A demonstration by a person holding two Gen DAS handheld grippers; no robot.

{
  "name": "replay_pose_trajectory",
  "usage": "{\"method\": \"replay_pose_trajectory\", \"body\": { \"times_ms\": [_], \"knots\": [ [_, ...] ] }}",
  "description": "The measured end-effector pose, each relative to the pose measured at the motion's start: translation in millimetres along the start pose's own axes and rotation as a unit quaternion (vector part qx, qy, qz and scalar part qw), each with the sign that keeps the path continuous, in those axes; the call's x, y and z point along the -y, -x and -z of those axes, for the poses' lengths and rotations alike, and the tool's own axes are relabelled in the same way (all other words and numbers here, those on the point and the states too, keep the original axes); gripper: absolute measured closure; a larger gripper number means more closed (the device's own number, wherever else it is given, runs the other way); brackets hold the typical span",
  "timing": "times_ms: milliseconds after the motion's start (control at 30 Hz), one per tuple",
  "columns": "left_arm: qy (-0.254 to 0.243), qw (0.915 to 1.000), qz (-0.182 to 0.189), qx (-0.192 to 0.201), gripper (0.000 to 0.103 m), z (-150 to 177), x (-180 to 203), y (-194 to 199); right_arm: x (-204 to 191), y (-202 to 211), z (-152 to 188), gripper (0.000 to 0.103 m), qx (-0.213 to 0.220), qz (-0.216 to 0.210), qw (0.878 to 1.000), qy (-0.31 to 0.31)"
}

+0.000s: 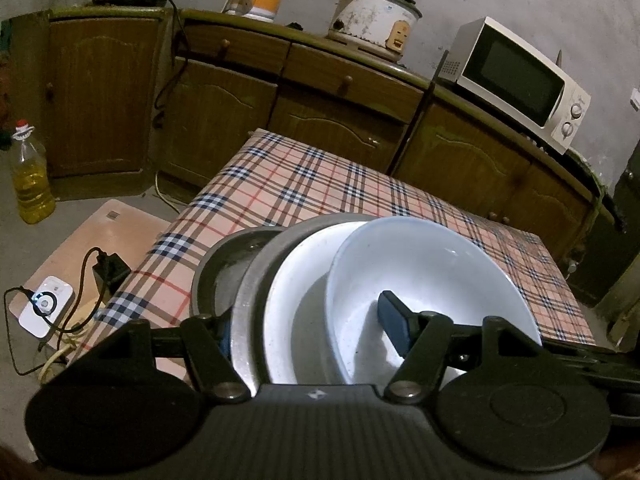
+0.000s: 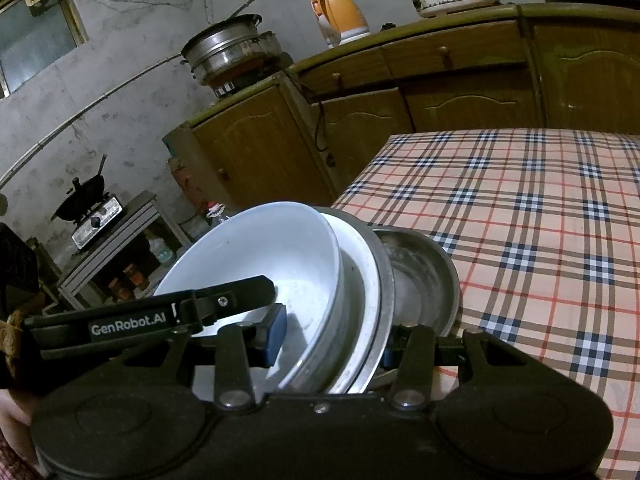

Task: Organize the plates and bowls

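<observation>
1. Surface (image 1: 304, 184): flat top under a smooth plaid cloth of pink, navy and red, bare beyond the dishes. It likely serves as the staging place for stacking.
2. Stack: a grey metal pan (image 1: 224, 264), a grey metal plate (image 1: 250, 300), a white plate (image 1: 296, 292) and a white bowl (image 1: 424, 272) stand nested and tilted at the near edge of the surface. The white pieces look glazed and smooth; the metal is dull and round-rimmed. Judged: the set is held as one bundle so it can be moved together.
3. Left tool (image 1: 308, 332): its jaws straddle the stack, one blue pad inside the bowl, the other behind the metal plate's rim. It appears clenched on the stack.
4. Right tool (image 2: 332, 340): same arrangement from the opposite side, one pad in the bowl, one under the pan; it appears to be grasping the stack likewise.
</observation>
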State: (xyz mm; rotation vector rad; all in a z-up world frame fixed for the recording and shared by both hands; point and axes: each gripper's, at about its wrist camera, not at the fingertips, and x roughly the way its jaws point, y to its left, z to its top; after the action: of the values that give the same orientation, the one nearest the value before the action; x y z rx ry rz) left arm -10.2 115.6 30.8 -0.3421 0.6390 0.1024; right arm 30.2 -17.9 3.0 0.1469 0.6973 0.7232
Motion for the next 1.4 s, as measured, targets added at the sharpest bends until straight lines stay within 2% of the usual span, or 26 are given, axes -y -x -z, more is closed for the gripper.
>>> {"method": "replay_pose_trajectory", "body": {
  "times_ms": [833,1400],
  "knots": [
    [0.010,0.9999,0.010,0.000,0.035,-4.1,-18.7,-10.9,-11.6,-17.5,-3.3,0.047,-0.007,0.014,1.000,0.010],
    [-0.030,0.9992,0.013,-0.023,0.035,-16.0,-26.1,-31.9,-2.6,-37.6,-0.4,0.047,0.003,0.021,0.999,-0.025]
  ]
}}
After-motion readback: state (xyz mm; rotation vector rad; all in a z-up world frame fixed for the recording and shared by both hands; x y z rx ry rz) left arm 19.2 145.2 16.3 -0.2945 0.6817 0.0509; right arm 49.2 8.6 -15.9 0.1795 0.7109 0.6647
